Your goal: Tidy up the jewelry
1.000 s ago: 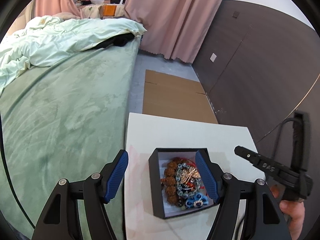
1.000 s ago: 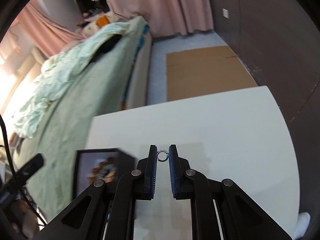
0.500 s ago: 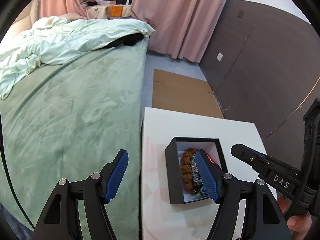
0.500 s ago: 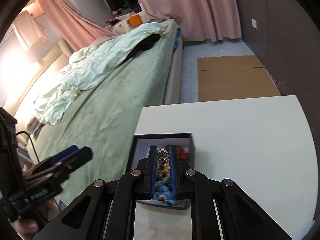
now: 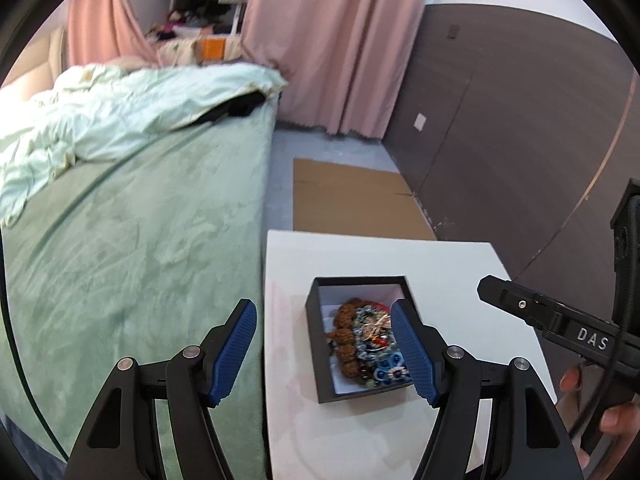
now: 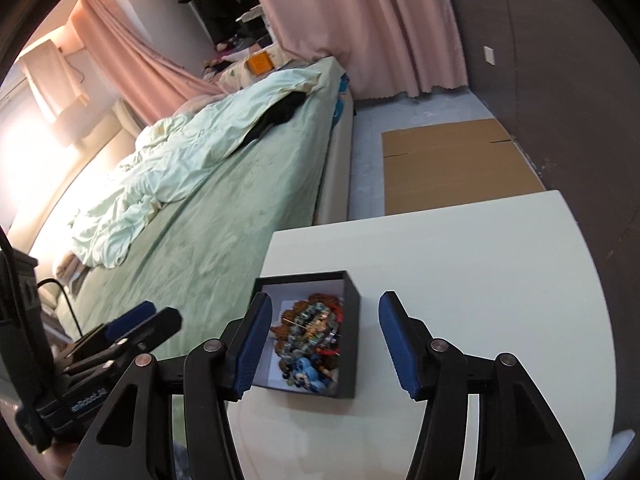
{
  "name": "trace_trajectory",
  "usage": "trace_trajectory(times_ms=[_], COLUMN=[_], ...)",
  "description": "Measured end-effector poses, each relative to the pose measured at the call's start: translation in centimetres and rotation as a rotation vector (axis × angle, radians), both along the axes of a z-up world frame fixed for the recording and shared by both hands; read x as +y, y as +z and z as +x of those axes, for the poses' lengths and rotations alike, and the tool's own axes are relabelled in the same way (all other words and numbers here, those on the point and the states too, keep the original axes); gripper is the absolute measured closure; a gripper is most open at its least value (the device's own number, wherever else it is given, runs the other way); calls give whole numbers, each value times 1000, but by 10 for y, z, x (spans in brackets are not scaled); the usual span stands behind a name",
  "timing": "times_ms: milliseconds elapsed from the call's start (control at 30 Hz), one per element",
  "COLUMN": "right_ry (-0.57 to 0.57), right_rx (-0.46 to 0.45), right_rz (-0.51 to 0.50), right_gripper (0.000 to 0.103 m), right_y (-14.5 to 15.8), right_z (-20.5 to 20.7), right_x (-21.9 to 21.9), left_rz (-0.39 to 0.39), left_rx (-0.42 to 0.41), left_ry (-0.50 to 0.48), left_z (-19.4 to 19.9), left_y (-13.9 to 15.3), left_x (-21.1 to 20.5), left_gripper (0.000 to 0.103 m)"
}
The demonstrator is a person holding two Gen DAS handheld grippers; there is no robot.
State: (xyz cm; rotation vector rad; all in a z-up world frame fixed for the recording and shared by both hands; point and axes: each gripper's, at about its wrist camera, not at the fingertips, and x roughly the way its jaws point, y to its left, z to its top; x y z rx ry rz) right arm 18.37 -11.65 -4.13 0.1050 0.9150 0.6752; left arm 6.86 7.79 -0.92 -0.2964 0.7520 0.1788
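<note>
The counter [image 6: 460, 272] is plain white, smooth and matt, looks like painted board. The box [image 6: 349, 340] on it seems like matt black card with a white paper lining. The jewelry [image 6: 310, 332] inside is a mix: rough brown seed-like beads, glassy pale blue ones, a few shiny metal bits. Claw pads [image 5: 236, 352] look like ribbed blue rubber on matt black plastic arms. The bed [image 5: 132, 248] cover is soft green velvety cloth, and the sheet on the floor is raw cardboard [image 6: 452, 168].
</note>
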Motion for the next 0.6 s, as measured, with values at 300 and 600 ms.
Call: trace_trajectory(times_ms=[300,600], right_ry=[-25,-91], right_rx=[-58,-83], right_rz=[2,-58], right_gripper=[19,19], right_y=[14,14], right_z=[-24,-41], right_x=[-26,-59], left_rz=[48,71], left_rx=[-98,-114], left_ry=[-35,-55], left_z=[-22,-37], left_y=[22,27], left_x=[-26,-40], left_gripper=[4,2])
